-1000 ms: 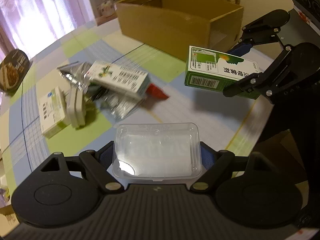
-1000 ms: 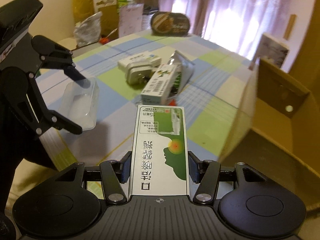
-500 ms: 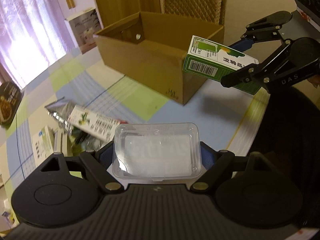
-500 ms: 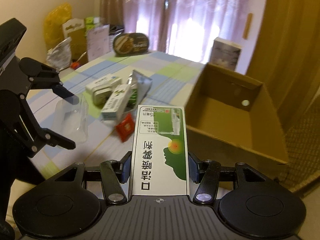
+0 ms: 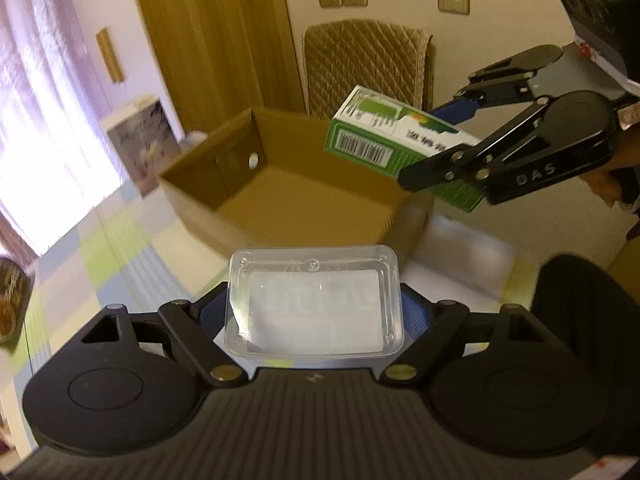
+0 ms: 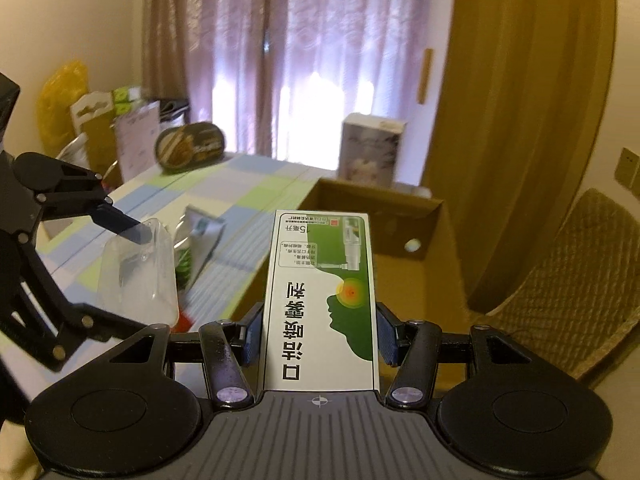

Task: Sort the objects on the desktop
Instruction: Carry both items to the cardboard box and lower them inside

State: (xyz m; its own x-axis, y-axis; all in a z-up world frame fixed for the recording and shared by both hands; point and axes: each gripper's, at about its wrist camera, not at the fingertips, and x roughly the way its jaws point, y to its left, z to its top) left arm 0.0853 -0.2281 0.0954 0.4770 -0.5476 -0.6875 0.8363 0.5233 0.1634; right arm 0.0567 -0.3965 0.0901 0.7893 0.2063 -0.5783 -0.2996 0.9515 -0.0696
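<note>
Left wrist view showed you mid-task: the open brown cardboard box (image 5: 320,196) on the checked table (image 5: 100,248) looked empty as far as its inside showed, so nothing seemed sorted yet, and a foil pouch (image 6: 200,240) lay on the table beyond. Your left claw (image 5: 314,308) was clamped on the clear rectangular plastic container (image 5: 314,300), near the box's front wall. Your right claw (image 6: 318,336) gripped the green-and-white cardboard medicine carton (image 6: 320,300), held above the box's opening.
</note>
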